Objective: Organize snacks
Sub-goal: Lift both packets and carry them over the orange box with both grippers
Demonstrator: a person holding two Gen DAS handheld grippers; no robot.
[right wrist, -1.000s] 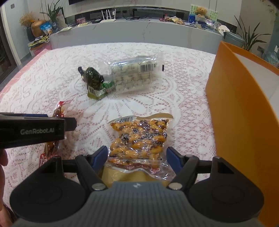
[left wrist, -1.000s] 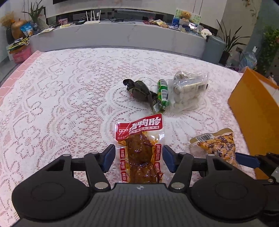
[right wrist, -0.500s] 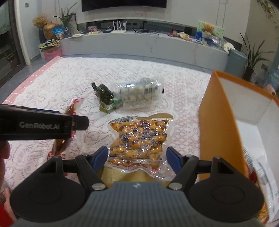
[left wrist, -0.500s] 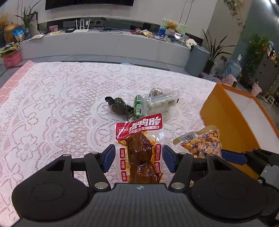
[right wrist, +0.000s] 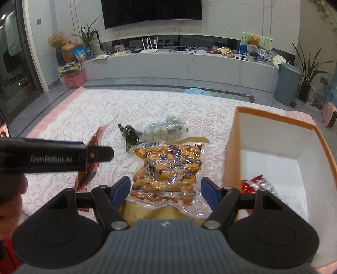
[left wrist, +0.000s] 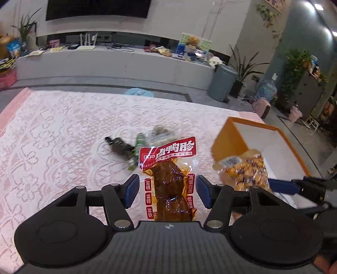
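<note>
A: What filled the table [left wrist: 52, 134]?
B: A lace cloth, the orange box [right wrist: 271, 147] at its right edge.

A: The tongs?
B: Each partly spread, clamping 1 pack: right gripper [right wrist: 165, 189] on the nut pack [right wrist: 168, 166] beside the box, left gripper [left wrist: 167, 191] on the red duck pack [left wrist: 168, 168], both raised above the cloth.

A home living room: wall television [right wrist: 151, 12], low media console [right wrist: 179, 63], houseplants [right wrist: 309, 69].
</note>
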